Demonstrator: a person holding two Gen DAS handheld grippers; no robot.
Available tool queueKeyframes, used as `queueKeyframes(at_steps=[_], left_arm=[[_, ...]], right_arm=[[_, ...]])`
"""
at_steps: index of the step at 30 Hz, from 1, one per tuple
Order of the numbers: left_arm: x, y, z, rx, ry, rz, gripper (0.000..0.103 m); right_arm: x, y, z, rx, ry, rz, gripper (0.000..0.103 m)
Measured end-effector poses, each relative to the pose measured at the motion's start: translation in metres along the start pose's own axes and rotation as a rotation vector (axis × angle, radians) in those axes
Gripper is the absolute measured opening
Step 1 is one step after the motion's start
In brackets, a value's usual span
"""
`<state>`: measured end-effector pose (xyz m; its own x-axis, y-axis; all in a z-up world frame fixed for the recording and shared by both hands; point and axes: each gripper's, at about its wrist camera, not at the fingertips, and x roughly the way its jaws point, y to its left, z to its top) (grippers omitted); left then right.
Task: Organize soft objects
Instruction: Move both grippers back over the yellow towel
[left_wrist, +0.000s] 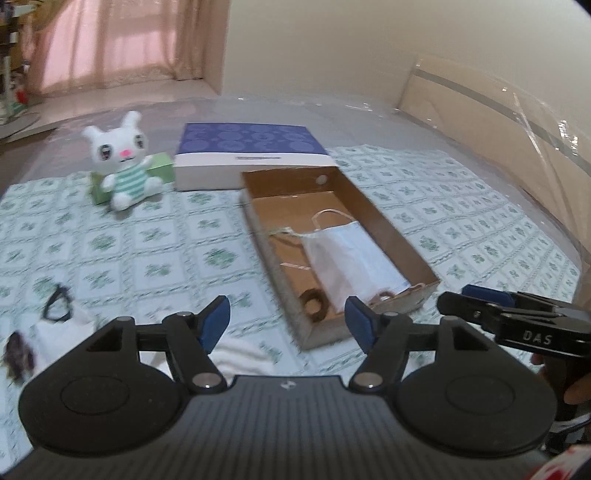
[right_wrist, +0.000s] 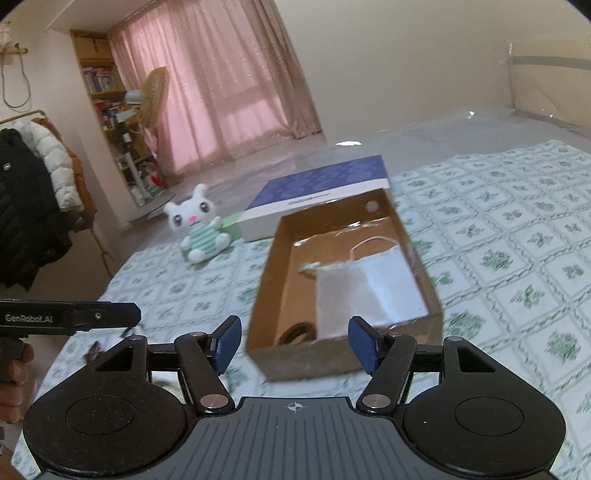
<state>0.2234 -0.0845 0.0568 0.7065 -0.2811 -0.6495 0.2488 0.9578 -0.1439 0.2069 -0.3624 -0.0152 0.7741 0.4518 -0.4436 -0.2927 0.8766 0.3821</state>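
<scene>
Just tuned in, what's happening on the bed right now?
A person is tidying soft things into an open cardboard box on the patterned bedspread. A face mask, a pale cloth pouch and a dark ring-shaped item already lie in it. Both the left claw and the right claw are open and empty, near the box's front end. A plush bunny still sits by the box's purple lid, and some small items remain at the left.
</scene>
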Motion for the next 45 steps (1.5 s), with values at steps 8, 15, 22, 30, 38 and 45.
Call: queueKeyframes(at_steps=[8, 15, 22, 30, 38, 45], left_arm=[[-0.043, 0.019, -0.03, -0.049, -0.024, 0.064, 0.067], [-0.087, 0.041, -0.062, -0.109, -0.061, 0.108, 0.067], [-0.123, 0.066, -0.094, -0.172, -0.089, 0.178, 0.067], [-0.146, 0.083, -0.126, -0.216, -0.088, 0.23, 0.067], [-0.151, 0.094, -0.152, -0.242, -0.048, 0.272, 0.067], [-0.15, 0.103, -0.167, -0.251, -0.024, 0.302, 0.067]], right_arm=[[-0.015, 0.034, -0.019, -0.026, 0.009, 0.048, 0.066], [-0.023, 0.055, -0.036, -0.037, 0.027, 0.079, 0.066], [-0.025, 0.069, -0.053, -0.044, 0.056, 0.106, 0.066], [-0.02, 0.083, -0.079, -0.051, 0.123, 0.132, 0.066], [-0.01, 0.096, -0.095, -0.069, 0.167, 0.152, 0.067], [0.008, 0.117, -0.108, -0.097, 0.223, 0.188, 0.067]])
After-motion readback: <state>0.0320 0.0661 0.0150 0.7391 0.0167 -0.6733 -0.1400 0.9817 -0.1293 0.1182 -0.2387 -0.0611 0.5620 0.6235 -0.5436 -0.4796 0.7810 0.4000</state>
